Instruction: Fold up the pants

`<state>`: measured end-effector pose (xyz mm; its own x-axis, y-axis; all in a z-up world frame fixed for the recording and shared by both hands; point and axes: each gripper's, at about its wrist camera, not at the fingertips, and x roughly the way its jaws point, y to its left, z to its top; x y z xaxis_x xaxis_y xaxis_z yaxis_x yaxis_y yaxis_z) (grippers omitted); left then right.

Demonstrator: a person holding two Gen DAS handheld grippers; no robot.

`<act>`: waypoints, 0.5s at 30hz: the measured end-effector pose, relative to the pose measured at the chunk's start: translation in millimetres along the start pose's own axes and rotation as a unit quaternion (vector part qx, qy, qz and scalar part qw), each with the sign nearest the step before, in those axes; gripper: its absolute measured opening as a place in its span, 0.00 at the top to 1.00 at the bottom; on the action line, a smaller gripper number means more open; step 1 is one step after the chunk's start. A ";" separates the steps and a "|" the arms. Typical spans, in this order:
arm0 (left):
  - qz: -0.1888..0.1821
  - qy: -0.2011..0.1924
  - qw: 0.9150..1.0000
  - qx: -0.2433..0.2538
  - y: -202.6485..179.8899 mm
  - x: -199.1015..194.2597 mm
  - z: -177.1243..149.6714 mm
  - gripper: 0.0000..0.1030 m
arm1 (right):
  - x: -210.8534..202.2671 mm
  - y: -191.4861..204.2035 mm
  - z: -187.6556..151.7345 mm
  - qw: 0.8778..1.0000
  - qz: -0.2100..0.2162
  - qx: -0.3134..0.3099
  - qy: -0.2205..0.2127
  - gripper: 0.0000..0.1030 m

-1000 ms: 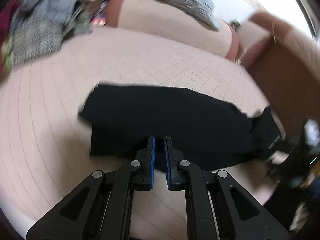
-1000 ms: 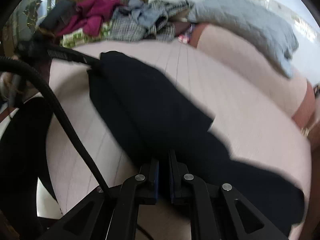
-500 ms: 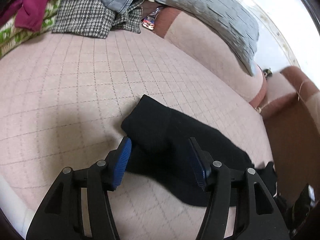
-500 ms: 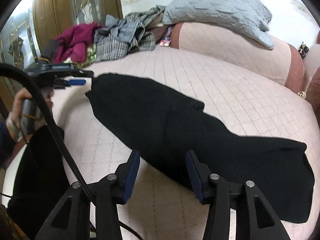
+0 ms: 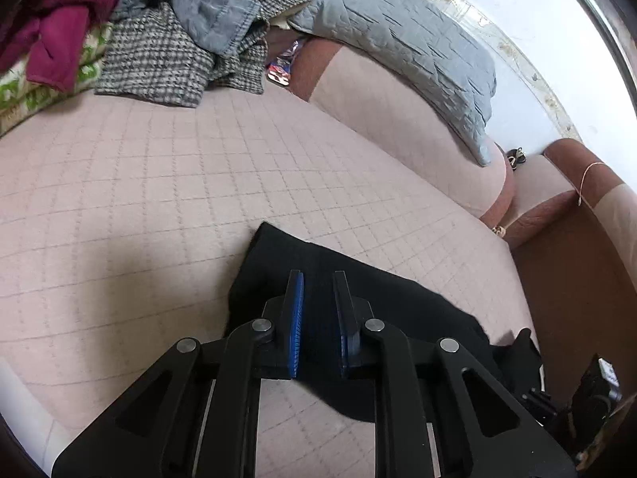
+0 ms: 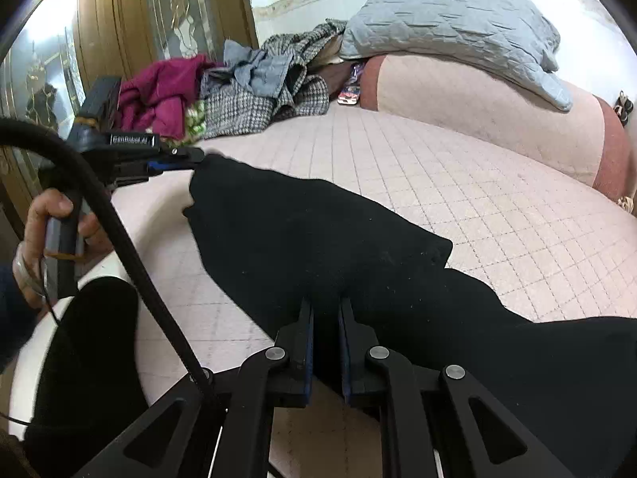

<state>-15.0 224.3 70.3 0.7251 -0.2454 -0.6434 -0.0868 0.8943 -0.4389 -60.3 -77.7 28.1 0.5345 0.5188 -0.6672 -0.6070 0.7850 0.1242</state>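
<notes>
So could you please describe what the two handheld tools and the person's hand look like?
Both are matte black linkage frames with silver pivot pins and blue pads inside the fingers. The left tool shows ribbed blue pads; seen from the right tool, its body carries white lettering and a thick black cable. The left hand is bare, with a dark blue sleeve.

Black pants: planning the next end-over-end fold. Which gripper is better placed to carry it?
Left, probably. The left gripper pinches the black pants at their end, free to swing over. The right gripper grips them mid-length at the near edge, roughly where the crease would fall.
</notes>
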 end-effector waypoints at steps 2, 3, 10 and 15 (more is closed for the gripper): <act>0.012 0.006 1.000 0.005 4.0 2.4 -5.5 0.87 | 1.4 3.3 -4.6 1.000 0.010 -0.005 0.007 0.91; 0.023 0.013 1.000 0.007 6.4 7.2 -9.2 0.87 | 6.1 5.3 -8.8 1.000 0.007 -0.009 0.014 0.91; 0.036 0.022 0.998 0.042 -14.5 6.4 -19.5 0.87 | 9.1 -4.3 -15.6 0.999 0.017 0.019 0.035 0.60; -0.012 0.030 0.994 0.101 -64.5 8.8 -25.1 0.52 | -54.7 -56.3 -19.0 0.995 -0.059 0.084 -0.016 0.55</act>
<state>-20.2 155.0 77.2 0.6821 -0.2838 -0.6739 0.0738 0.9436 -0.3226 -66.6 -156.8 43.6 0.6161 0.4291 -0.6605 -0.4347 0.8846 0.1691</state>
